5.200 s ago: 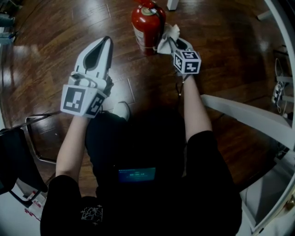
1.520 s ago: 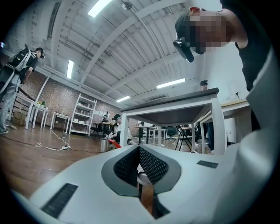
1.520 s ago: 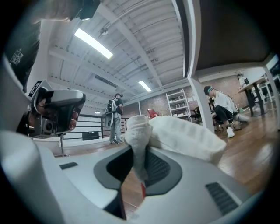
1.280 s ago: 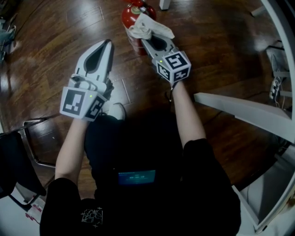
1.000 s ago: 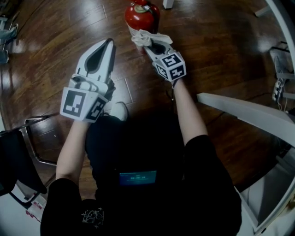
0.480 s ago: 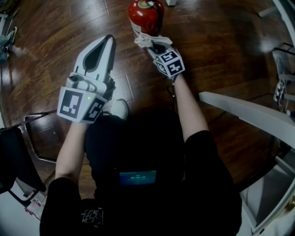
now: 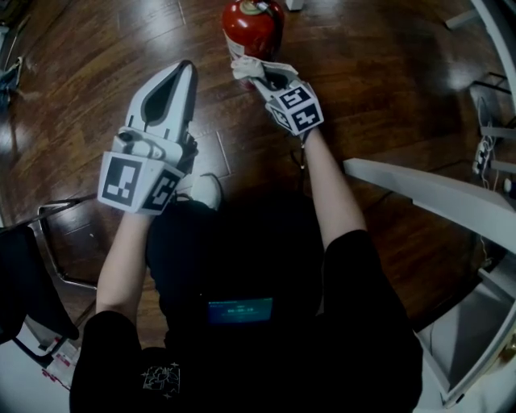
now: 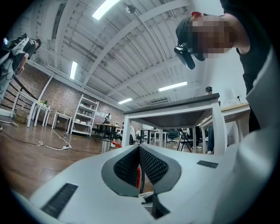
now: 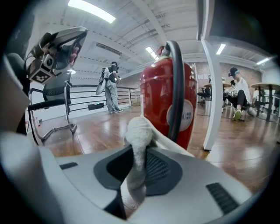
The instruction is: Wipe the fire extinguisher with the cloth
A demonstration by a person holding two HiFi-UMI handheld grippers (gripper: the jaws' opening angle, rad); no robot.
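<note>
The fire extinguisher [image 7: 252,24] stands upright on the wooden floor [image 7: 89,73] at the far edge of my head view, red body gleaming, with its black hose [image 9: 175,87] running down the side that faces me. I judge it heavy and rigid, with glossy paint that a wad will slide over easily. It should stand firm under a light rub low down, though a hard shove near the top might rock it. The cloth [image 9: 138,131] is soft and limp, bunched into a pale roll at the near side of the cylinder's lower body (whether it actually presses the paint or sits just short of it, I cannot tell). My right gripper [image 7: 260,71] has its jaws closed on that roll, with fabric pinched deep between the pads and a loose tail spilling out over the top. That deep pinch looks like the right hold, since a grip at the hem would likely let the cloth drag free. My left gripper [image 7: 189,71] hangs to the left and nearer me, apart from the extinguisher, jaws brought together with nothing between them. A chair frame [image 7: 60,242] sits at the near left.
</note>
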